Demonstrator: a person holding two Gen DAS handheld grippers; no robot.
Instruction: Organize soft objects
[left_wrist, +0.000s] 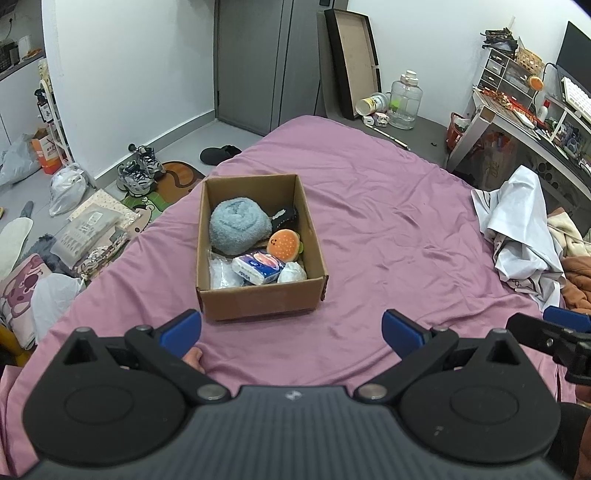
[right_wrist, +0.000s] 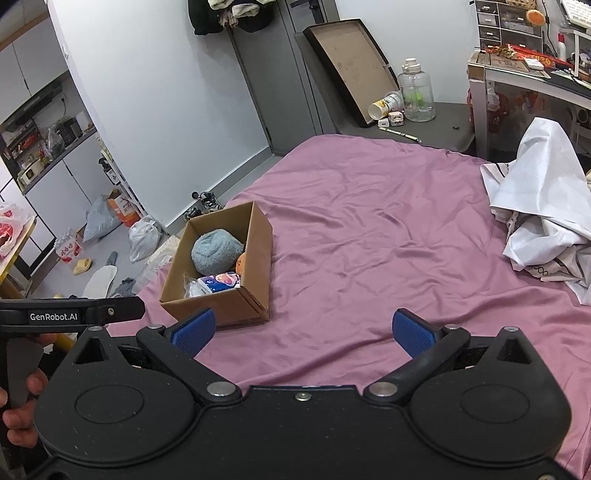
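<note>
An open cardboard box (left_wrist: 258, 302) sits on the purple bedsheet (left_wrist: 369, 221). It holds a rolled light-blue fluffy towel (left_wrist: 238, 225), a burger plush (left_wrist: 284, 243), a blue-and-pink tissue pack (left_wrist: 258, 267), a clear bag (left_wrist: 223, 275), a white wad (left_wrist: 292, 273) and a dark item (left_wrist: 286, 216). My left gripper (left_wrist: 291, 332) is open and empty, just in front of the box. My right gripper (right_wrist: 303, 332) is open and empty, to the right of the box (right_wrist: 255, 258). The towel (right_wrist: 216, 251) and tissue pack (right_wrist: 219, 282) show in the right wrist view too.
A heap of white cloth (left_wrist: 517, 229) and blankets lies at the bed's right edge. Shoes (left_wrist: 140, 171), bags and a mat cover the floor on the left. A water jug (left_wrist: 405, 99) and a desk (left_wrist: 517, 122) stand beyond the bed.
</note>
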